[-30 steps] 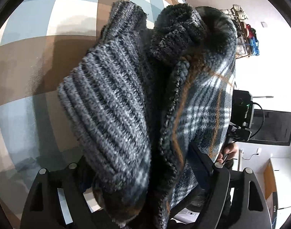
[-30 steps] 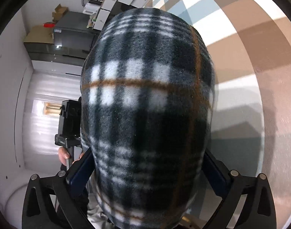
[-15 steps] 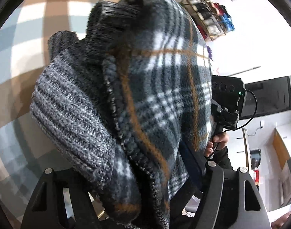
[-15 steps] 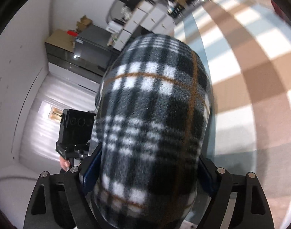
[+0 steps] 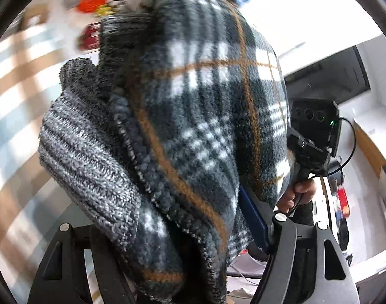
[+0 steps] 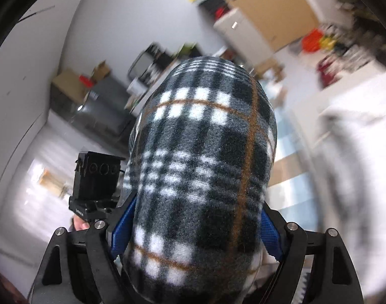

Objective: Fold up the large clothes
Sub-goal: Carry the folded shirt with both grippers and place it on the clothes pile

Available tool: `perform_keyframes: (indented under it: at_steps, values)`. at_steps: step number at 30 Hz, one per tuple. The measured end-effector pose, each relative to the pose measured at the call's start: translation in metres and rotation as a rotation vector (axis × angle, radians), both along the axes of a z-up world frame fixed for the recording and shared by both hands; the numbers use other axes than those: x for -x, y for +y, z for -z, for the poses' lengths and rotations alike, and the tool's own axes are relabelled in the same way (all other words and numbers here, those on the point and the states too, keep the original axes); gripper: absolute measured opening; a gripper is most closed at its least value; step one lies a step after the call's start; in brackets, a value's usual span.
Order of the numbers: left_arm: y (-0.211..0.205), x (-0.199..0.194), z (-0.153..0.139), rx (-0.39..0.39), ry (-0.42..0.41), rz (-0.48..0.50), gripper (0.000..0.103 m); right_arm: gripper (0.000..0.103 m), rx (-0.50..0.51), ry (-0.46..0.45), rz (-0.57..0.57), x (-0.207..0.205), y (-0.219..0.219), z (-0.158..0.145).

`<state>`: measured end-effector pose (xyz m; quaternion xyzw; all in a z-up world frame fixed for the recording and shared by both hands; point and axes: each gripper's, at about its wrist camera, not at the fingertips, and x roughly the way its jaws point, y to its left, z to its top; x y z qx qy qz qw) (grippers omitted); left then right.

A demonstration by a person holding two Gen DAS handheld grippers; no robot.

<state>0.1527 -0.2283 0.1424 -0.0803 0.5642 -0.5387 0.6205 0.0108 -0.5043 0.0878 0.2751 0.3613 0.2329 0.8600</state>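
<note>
Plaid fleece garment [image 6: 203,167] filling both jaws

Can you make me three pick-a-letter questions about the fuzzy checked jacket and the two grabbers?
1. Where does the grey ribbed knit cuff show?
A. left wrist view
B. right wrist view
C. neither

2. What colour are the thin lines on the plaid fleece garment?
A. pink
B. orange-brown
C. green

3. What is the right gripper doing?
A. hanging open
B. shut on the fleece
C. holding a cup

Answers: 1 A, the cuff hangs beside the plaid above the left gripper. 2 B, orange-brown stripes cross the checks. 3 B, its blue pads squeeze the fabric.
</note>
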Motion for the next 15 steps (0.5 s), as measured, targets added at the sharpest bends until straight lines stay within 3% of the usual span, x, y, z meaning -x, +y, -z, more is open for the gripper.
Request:
perform_keyframes:
  at_steps: [4, 8, 12, 14, 15]
  values:
    - [-0.105, -0.014, -0.012, 0.023, 0.017, 0.042, 0.070, 0.084, 0.084, 0.017, 0.106, 0.010, -0.079, -0.039]
    - [-0.183, -0.025, 0.007, 0.064, 0.047, 0.031, 0.070, 0.084, 0.128, 0.075, 0.160, -0.006, -0.146, -0.044]
    - [-0.228, -0.038, 0.074, 0.083, 0.141, -0.035, 0.069, 0.084, 0.130, 0.197, 0.242, -0.037, -0.204, 0.004]
    - [-0.232, -0.039, 0.095, 0.092, 0.164, -0.038, 0.069, 0.084, 0.116, 0.275, 0.302, -0.045, -0.223, 0.037]
    - [-0.228, -0.042, 0.100, 0.117, 0.167, -0.036, 0.069, 0.086, 0.088, 0.266, 0.315, -0.043, -0.229, 0.048]
